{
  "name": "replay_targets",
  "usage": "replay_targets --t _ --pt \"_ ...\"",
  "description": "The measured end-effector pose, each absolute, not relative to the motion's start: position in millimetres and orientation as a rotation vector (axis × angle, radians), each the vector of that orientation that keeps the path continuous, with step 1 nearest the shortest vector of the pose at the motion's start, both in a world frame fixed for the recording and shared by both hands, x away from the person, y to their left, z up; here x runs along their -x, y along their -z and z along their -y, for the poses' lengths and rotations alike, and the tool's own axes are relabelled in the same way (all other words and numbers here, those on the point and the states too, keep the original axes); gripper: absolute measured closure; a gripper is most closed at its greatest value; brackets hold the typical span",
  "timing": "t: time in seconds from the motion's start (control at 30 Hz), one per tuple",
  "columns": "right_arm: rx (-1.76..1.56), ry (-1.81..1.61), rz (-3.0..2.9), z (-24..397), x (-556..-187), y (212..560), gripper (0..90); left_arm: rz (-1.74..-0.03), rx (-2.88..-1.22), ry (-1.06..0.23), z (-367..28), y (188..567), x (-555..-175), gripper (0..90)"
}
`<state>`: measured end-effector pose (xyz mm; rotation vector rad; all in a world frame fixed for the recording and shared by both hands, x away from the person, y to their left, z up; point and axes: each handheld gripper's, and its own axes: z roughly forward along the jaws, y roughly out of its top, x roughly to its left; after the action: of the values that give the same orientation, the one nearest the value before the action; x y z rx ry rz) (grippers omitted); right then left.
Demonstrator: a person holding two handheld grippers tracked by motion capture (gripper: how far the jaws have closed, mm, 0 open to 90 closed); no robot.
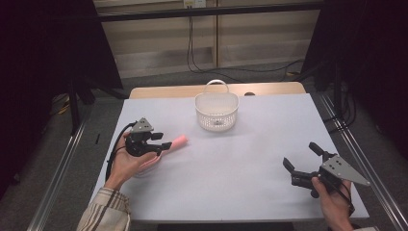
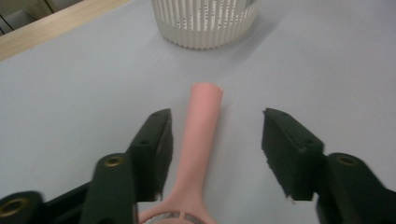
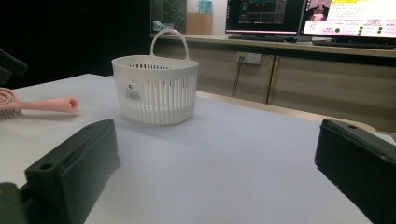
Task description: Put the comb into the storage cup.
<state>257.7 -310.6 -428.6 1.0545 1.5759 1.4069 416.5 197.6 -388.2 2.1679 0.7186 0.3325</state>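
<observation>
- Pink plastic, the handle of a small strainer-like tool, is lying flat on the pale tabletop at the near left, its rounded tip pointing toward the white slatted basket standing at the far middle.
- Straddling that handle, the left claw is standing released: in the left gripper view one black pad is sitting just beside the handle and the other is hanging well apart from it, so nothing is being pressed.
- Waiting at the near right, the right claw is gaping wide over bare tabletop, gripping nothing and aiming toward the basket.
- Judging from the layout, the step in hand is taking up the pink tool for the basket. Doing it well is likely meaning centring the handle between both pads first, since it is lying closer to one, then squeezing on the straight shaft rather than the flared end near the ring.
- Keeping the handle level while lifting, and clearing the basket's rim and its upright loop, is looking like the safest line.
</observation>
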Motion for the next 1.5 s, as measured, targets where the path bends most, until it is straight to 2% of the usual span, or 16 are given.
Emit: replay_targets --t 0.2,0.3,0.53,0.8,1.13,1.33,1.5 --pt "-1.053 -1.407 -1.577 310 -258 429 0.0 -0.752 -2.138 -0.365 -203 385 -417 20.5" --pt "-1.053 -1.408 -1.577 310 -258 429 0.0 -0.771 -2.130 -0.391 -207 384 -418 13.8" --pt "-1.053 -1.410 -1.579 311 -258 429 0.0 -0.808 -2.065 -0.358 -217 379 -418 6.4" --pt "-1.052 -1.411 -1.581 311 -258 428 0.0 -0.769 -2.082 -0.400 -225 377 -415 3.2" --pt "-1.051 -1.414 -1.579 310 -257 428 0.0 -0.796 -2.084 -0.443 -232 376 -417 6.6" --pt "-1.052 -1.412 -1.581 310 -257 428 0.0 -0.789 -2.148 -0.459 -232 377 -421 7.3" --pt "-1.051 -1.415 -1.581 310 -258 429 0.0 -0.796 -2.229 -0.418 -234 376 -423 8.8"
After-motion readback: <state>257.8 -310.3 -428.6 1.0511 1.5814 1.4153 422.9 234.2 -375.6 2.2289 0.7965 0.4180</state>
